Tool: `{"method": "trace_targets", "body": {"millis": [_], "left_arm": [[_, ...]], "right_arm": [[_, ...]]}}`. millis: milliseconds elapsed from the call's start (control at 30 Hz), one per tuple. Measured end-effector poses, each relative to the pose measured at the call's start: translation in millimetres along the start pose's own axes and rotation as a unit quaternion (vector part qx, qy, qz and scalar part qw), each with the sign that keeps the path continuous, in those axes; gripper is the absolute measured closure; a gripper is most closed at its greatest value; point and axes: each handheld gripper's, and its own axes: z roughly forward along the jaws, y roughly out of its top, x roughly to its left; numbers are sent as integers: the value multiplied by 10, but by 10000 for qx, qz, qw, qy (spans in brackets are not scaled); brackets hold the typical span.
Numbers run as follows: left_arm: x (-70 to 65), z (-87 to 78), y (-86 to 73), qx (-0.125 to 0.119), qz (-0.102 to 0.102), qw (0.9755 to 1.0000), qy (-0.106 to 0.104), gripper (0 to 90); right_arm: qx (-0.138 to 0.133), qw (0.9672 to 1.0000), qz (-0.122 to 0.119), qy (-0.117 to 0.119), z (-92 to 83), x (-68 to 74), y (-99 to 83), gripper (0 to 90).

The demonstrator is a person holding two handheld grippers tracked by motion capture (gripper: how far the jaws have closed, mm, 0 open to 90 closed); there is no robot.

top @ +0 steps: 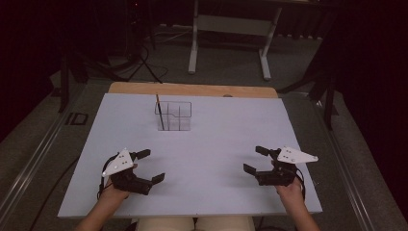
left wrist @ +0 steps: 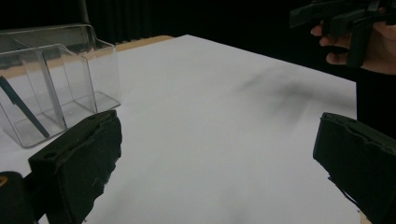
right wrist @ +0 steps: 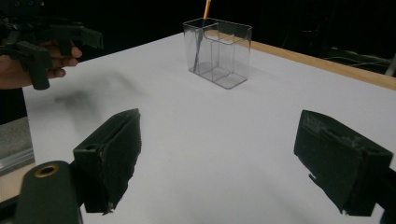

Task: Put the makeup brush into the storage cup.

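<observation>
White board covers the tabletop in the high view, with a strip of bare wood along its far edge. A clear plastic organizer with several compartments stands toward the far side, slightly left of centre, and a pencil leans upright in its left compartment, its top rising above the rim. The left gripper is held near the front left of the board, jaws spread wide and empty, pointing toward the middle. The right gripper is held near the front right, jaws likewise wide apart and empty, pointing inward. Both sit well apart from the organizer, each gripped by a hand coming in from the bottom edge

From the left gripper view, the left gripper shows its two black jaws far apart with bare white board between them. The clear plastic organizer stands at the upper left, and the lower part of the pencil slants across its nearest compartment. The right gripper shows at the upper right, held in a hand

From the right gripper view, the right gripper also has its jaws wide, nothing between them. The clear plastic organizer stands ahead near the wooden edge, the pencil poking out above its rim. The left gripper shows at the upper left, held in a hand
</observation>
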Motion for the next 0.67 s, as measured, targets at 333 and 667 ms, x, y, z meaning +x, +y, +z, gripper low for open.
{"method": "trace_targets", "body": {"millis": [333, 667], "left_arm": [[11, -4, -9, -19, -37, 10000, 28, 22], [29, -32, -8, -92, -51, 9998, 176, 22]], "right_arm": [[43, 10000, 4, 1, 10, -19, -14, 151], [60, 10000, -14, 4, 16, -17, -16, 151]]}}
